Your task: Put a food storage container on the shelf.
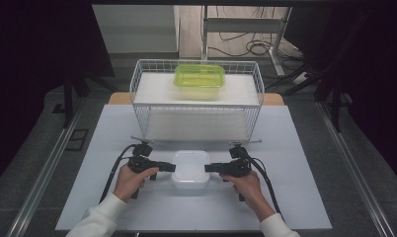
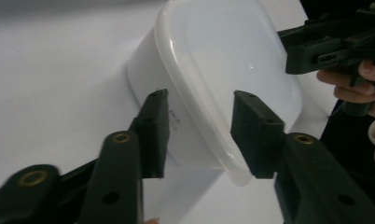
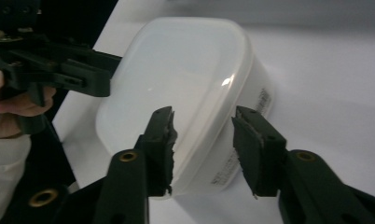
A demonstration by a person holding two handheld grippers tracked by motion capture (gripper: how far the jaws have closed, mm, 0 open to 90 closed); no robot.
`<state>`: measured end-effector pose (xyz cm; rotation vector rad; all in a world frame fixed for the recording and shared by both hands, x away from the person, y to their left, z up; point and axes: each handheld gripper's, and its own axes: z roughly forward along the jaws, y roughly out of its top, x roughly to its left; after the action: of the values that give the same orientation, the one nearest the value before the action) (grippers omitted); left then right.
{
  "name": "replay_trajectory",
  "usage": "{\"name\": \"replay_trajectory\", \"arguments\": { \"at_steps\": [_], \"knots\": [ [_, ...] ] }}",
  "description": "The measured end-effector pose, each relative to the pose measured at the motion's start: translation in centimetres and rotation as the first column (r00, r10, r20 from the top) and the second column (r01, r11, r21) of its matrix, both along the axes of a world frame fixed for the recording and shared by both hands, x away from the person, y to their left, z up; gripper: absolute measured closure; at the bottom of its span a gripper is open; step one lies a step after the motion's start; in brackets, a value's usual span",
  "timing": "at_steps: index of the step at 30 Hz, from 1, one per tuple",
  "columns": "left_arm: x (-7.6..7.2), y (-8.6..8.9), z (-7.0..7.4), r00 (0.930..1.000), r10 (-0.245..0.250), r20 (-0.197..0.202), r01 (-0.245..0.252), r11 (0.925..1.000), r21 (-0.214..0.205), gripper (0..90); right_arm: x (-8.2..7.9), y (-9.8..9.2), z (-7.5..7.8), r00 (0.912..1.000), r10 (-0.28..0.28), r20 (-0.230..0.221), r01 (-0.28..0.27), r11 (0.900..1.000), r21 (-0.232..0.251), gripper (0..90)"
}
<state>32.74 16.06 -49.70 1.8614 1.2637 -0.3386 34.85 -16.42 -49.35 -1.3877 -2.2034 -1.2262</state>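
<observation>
1. White box (image 1: 190, 170) sits lid up on the table (image 1: 295, 197), near its front edge; bare table left, right and front, wire basket (image 1: 142, 103) close behind.
2. Green box (image 1: 199, 77) is on the basket's shelf, well apart.
3. The white box's long axis runs front to back in the high view; lid on.
4. Left gripper (image 1: 172, 167) straddles the box's left rim, one jaw over the lid, one beside the wall; part open, contact unclear.
5. Right gripper (image 1: 208, 168) does likewise on the right rim; clamping can't be told.
</observation>
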Motion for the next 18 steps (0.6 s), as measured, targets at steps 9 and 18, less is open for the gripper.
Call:
{"name": "replay_trajectory", "arguments": {
  "at_steps": [9, 18],
  "knots": [
    [-0.3, 0.1, 0.1, 0.9997, 0.023, -0.005, -0.023, 0.999, -0.039, 67.7, -0.3, -0.4, 0.3, 0.9981, -0.037, -0.049, 0.039, 0.9987, 0.034, 68.7],
    [-0.9, 0.4, 0.7, 0.9972, 0.059, 0.044, -0.057, 0.9967, -0.057, 77.8, -0.7, -1.0, 0.7, 0.9977, -0.051, -0.045, 0.055, 0.9945, 0.089, 79.0]
  ]
}}
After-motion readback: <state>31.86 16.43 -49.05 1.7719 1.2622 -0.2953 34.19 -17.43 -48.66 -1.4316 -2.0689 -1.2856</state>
